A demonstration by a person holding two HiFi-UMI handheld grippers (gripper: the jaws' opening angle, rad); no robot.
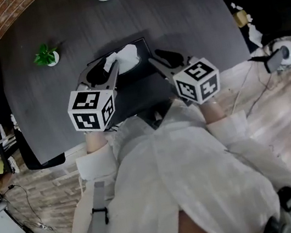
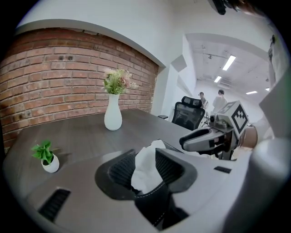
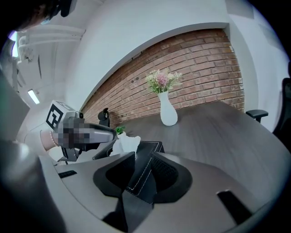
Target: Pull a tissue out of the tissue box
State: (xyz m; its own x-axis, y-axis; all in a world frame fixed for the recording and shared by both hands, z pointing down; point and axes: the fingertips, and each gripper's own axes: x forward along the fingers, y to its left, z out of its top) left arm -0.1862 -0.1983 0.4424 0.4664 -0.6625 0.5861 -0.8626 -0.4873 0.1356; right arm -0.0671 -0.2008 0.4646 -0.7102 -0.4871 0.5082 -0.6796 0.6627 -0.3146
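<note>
Tissue [image 2: 145, 167]: one, white, standing up out of box top.
Tissue box [image 3: 148, 150]: one, black, on counter [image 1: 172, 13].
Left tool [image 2: 144, 153]: wide, tissue between jaws.
Right tool [image 3: 142, 157]: wide, box corner between jaws.
Vase [image 2: 112, 117]: one.
Potted plant [image 2: 47, 157]: one.

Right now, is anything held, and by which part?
The left gripper straddles the tissue at its upper tuft, the right gripper the black tissue box at a rim corner; whether either clamps cannot be told.

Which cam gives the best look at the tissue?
Left gripper view: the tissue sits large and central between the jaws of the left gripper. Head view shows only a small white bit atop the black box. Right gripper view shows it small, beyond the box corner.
</note>
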